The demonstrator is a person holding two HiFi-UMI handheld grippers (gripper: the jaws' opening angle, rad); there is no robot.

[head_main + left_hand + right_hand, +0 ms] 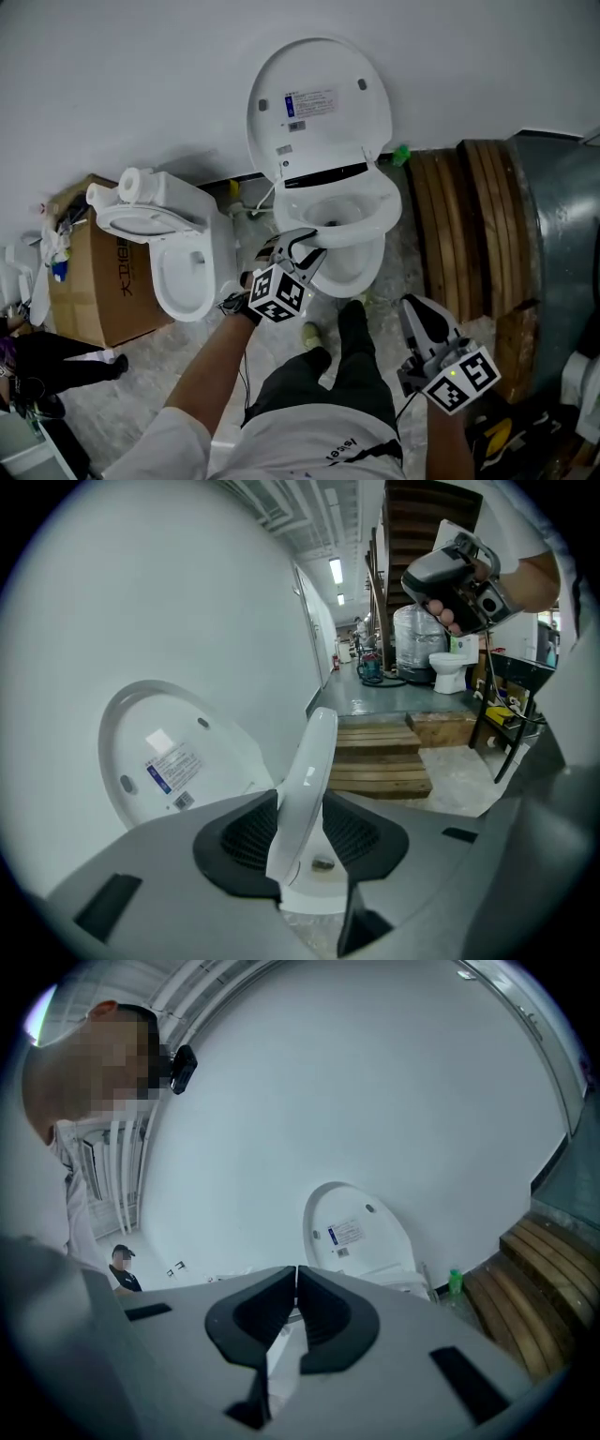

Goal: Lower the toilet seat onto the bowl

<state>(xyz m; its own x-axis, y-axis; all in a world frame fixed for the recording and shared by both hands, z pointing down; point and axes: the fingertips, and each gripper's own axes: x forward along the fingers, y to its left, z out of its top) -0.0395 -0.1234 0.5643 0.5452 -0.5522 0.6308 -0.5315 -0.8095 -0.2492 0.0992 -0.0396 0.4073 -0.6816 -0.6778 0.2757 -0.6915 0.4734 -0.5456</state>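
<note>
A white toilet stands against the wall, its lid point(314, 103) upright and leaning on the wall. Below the lid is the bowl point(370, 220). My left gripper point(300, 246) is at the bowl's front left and is shut on the toilet seat point(314, 761). In the left gripper view the seat shows edge-on as a thin white band rising between the ribbed pads, with the lid point(164, 761) behind it. My right gripper point(417, 314) hangs lower right, away from the toilet. Its jaws point(296, 1274) are shut with nothing between them.
A second toilet point(173, 253) stands to the left beside a cardboard box point(94, 291). Wooden pallets point(469, 225) and a grey metal body point(562, 234) stand on the right. A green bottle point(401, 153) sits by the wall. The person's legs stand just before the bowl.
</note>
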